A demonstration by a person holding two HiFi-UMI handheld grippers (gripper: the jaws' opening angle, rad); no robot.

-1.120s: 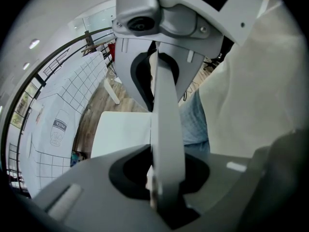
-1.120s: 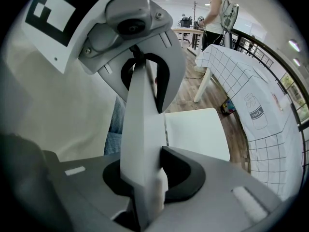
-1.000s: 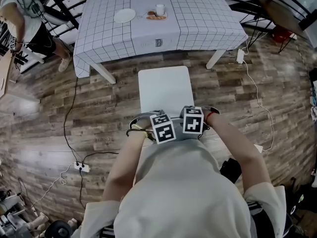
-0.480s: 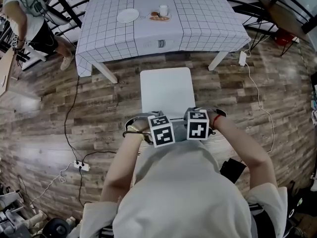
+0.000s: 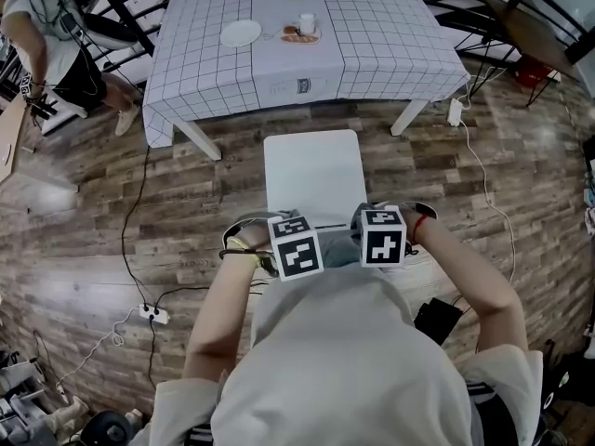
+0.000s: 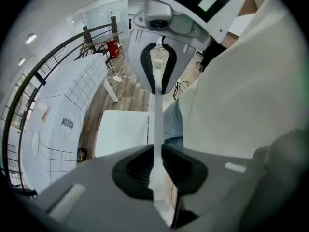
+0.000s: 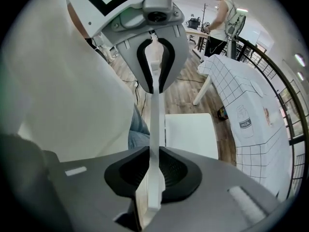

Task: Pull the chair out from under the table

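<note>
I am holding the white chair (image 5: 312,173) by its backrest (image 6: 155,117) with both grippers, side by side on the top edge of it. My left gripper (image 6: 157,169) is pointing steeply down. Its jaws are standing only a little apart and are closing. The thin white board of the backrest is sitting between the ribbed black pads (image 6: 139,170), and both pads are pressing on it. My right gripper (image 7: 153,172) is doing the same: narrow jaws, closing, with the same board clamped between the pads. In each gripper view the other gripper is showing further along the board.

The chair is standing on the wooden floor (image 5: 112,212). Its seat is lying clear of the table (image 5: 390,45) with the checked cloth, near the table's near edge.
</note>
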